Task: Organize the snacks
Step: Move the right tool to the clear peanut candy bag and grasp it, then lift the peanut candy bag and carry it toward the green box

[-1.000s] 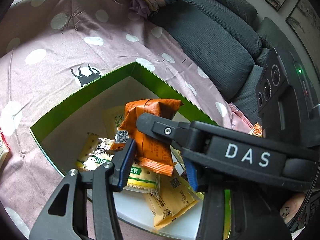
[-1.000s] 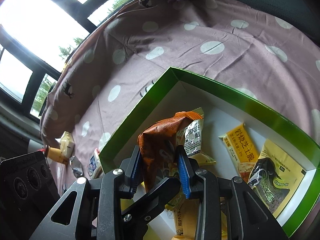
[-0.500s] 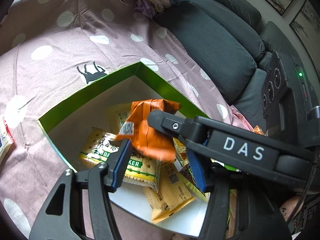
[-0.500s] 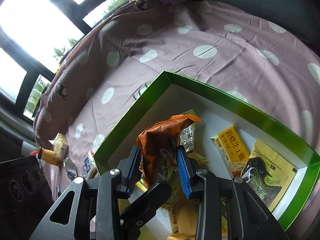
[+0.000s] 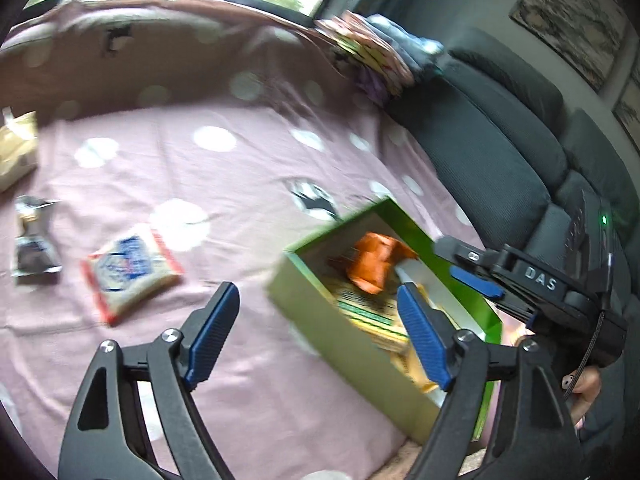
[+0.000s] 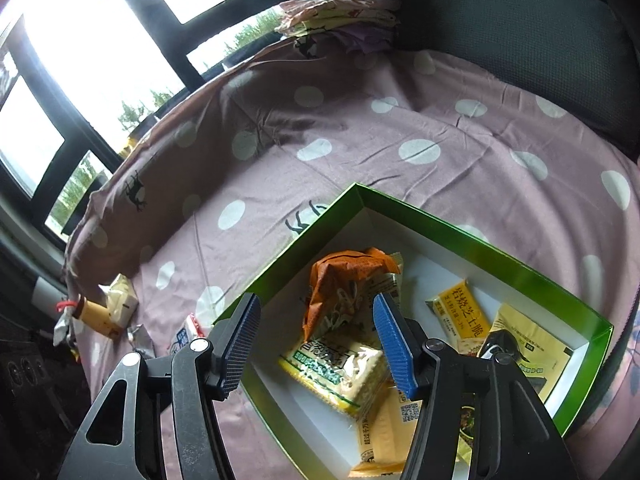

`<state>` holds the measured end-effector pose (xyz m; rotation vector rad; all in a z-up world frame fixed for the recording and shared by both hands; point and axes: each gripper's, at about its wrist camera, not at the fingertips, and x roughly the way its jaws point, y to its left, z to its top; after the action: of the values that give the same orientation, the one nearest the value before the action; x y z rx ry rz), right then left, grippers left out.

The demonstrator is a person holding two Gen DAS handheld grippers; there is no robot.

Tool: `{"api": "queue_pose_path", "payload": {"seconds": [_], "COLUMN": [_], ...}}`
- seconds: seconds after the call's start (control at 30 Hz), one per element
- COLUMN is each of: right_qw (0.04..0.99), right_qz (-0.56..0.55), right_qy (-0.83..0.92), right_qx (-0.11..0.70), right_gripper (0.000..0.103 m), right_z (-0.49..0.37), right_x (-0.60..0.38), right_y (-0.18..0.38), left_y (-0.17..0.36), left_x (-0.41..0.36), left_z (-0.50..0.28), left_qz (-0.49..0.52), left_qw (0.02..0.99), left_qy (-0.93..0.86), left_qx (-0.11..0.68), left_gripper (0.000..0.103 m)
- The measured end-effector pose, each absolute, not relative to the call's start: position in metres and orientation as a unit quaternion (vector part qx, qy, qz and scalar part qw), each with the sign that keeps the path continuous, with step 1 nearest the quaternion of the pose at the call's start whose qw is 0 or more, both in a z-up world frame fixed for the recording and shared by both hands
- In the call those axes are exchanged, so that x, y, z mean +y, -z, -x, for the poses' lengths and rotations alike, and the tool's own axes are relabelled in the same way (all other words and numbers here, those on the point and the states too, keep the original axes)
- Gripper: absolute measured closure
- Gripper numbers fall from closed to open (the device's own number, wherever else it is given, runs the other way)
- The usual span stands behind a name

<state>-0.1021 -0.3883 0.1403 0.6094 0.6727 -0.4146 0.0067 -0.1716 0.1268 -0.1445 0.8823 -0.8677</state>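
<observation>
Indoors, polka-dot pink bedsheet (image 6: pixel 360 128), dark sofa (image 5: pixel 492 148) beside, windows (image 6: pixel 92 40) behind — both grippers' jaws wide, empty.

Green box (image 6: pixel 460 236) with white inside, sitting open on the pink spotted cover, one corner pointing far. Crumpled orange packet (image 6: pixel 344 280) standing half upright near the far left wall, leaning on the pile. Right under it, a yellow-green cracker pack (image 6: pixel 340 372) lying flat, clear wrap showing the crackers. Nearer still, a plain yellow pouch (image 6: pixel 384 432) with a QR code. Over on the right side, a small yellow bar with dark lettering (image 6: pixel 460 312) and a pale yellow sachet with a black picture (image 6: pixel 524 344), both flat. Outside the box, left on the cover: red-edged blue and white packet (image 5: pixel 130 274), dark silver wrapper (image 5: pixel 34 246), cream pack (image 5: pixel 16 152).
</observation>
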Motion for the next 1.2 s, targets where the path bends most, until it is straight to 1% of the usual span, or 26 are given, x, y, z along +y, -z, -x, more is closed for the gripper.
{"api": "queue_pose_path", "payload": {"seconds": [0.1,0.17,0.2,0.3,0.47,0.6,0.77,0.87,0.9,0.97,1.07,1.1,1.17,1.2], "right_qw": [0.886,0.893,0.897,0.906,0.908,0.901,0.884,0.867,0.861,0.848,0.838,0.837,0.831,0.824], "right_qz": [-0.28,-0.271,-0.265,-0.257,-0.259,-0.24,-0.201,-0.206,-0.211,-0.217,-0.216,-0.212,-0.216,-0.221], "right_qy": [0.186,0.177,0.172,0.135,0.047,-0.017,-0.074,-0.087,-0.091,-0.102,-0.114,-0.114,-0.118,-0.125], "right_qx": [0.318,0.313,0.308,0.309,0.325,0.361,0.416,0.445,0.454,0.473,0.488,0.492,0.5,0.506], "right_gripper": [0.042,0.028,0.027,0.027,0.025,0.025,0.025,0.025,0.025,0.032,0.038,0.04,0.054,0.057], "right_z": [0.095,0.089,0.086,0.071,0.018,-0.053,-0.131,-0.162,-0.17,-0.181,-0.191,-0.193,-0.197,-0.199], "right_x": [-0.374,-0.363,-0.356,-0.334,-0.289,-0.237,-0.18,-0.161,-0.158,-0.152,-0.144,-0.141,-0.138,-0.137], "right_y": [-0.145,-0.149,-0.15,-0.154,-0.151,-0.14,-0.106,-0.079,-0.07,-0.055,-0.039,-0.034,-0.027,-0.023], "left_y": [-0.128,-0.127,-0.126,-0.118,-0.09,-0.071,-0.046,-0.031,-0.026,-0.018,-0.019,-0.018,-0.017,-0.017], "left_x": [-0.126,-0.094,-0.078,-0.027,0.028,0.024,0.016,0.012,0.01,0.008,0.008,0.008,0.005,0.003], "left_z": [-0.021,-0.031,-0.036,-0.055,-0.097,-0.128,-0.151,-0.16,-0.163,-0.168,-0.168,-0.168,-0.168,-0.167], "left_qz": [0.085,0.082,0.083,0.116,0.19,0.187,0.168,0.171,0.17,0.171,0.166,0.169,0.172,0.163], "left_qw": [0.836,0.858,0.868,0.884,0.878,0.87,0.863,0.855,0.85,0.843,0.852,0.852,0.846,0.85], "left_qy": [0.354,0.305,0.279,0.216,0.14,0.139,0.166,0.185,0.192,0.195,0.201,0.204,0.223,0.218], "left_qx": [0.41,0.405,0.402,0.397,0.416,0.434,0.447,0.453,0.46,0.471,0.453,0.452,0.452,0.452], "left_gripper": [0.017,0.014,0.012,0.007,0.006,0.007,0.007,0.011,0.014,0.019,0.022,0.031,0.045,0.046]}}
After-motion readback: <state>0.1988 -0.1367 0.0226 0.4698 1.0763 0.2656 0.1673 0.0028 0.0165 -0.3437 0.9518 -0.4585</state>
